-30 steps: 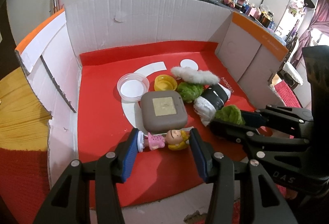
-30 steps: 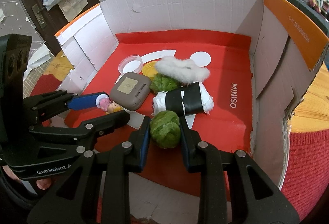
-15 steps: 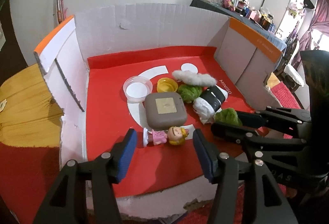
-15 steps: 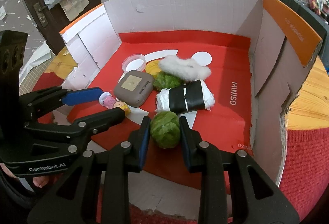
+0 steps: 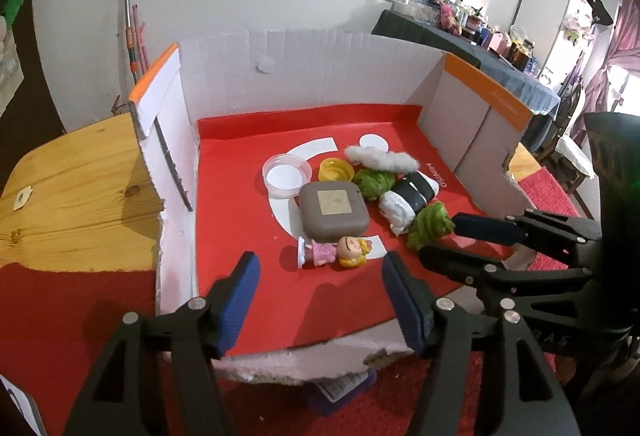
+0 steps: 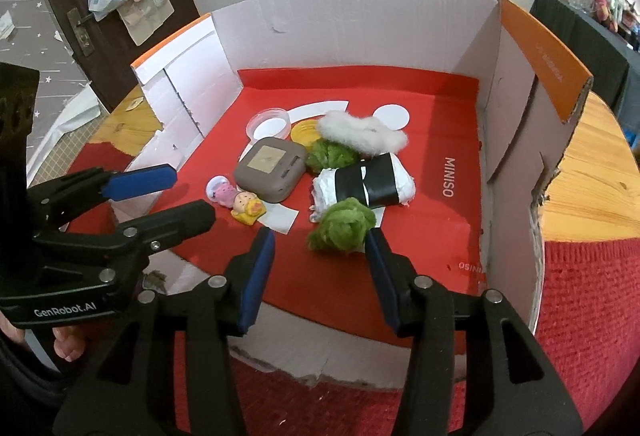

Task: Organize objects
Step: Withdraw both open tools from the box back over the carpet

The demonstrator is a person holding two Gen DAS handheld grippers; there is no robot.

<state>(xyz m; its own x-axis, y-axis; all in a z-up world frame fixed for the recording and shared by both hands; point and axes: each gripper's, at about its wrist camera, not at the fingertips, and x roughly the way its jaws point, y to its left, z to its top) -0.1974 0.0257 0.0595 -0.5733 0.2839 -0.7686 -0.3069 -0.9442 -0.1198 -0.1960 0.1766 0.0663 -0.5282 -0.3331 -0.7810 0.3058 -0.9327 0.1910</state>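
A small doll [image 5: 336, 252] in pink with yellow hair lies on the red floor of the cardboard box [image 5: 240, 220], just ahead of my left gripper [image 5: 318, 268]. That gripper's jaws are opening with nothing between them. In the right wrist view a fuzzy green ball [image 6: 344, 224] rests on the box floor between the tips of my right gripper [image 6: 320, 248]. Its jaws are opening too: the left pad stands clear and the right pad [image 6: 374, 248] is at the ball's edge. The left gripper [image 6: 180, 196] appears at the left there, near the doll [image 6: 236, 198].
Behind them lie a grey square case [image 6: 270, 170], a clear lid [image 6: 269, 124], a yellow cap [image 6: 304, 132], a white fluffy piece [image 6: 360, 134], a second green ball [image 6: 332, 156] and a black-and-white roll [image 6: 368, 184]. White walls [image 6: 360, 24] ring three sides; the front edge [image 6: 320, 364] is low and torn.
My left gripper let go of the doll, widened and drew back and up. My right gripper's pads came off the green ball, which now lies on the box floor.
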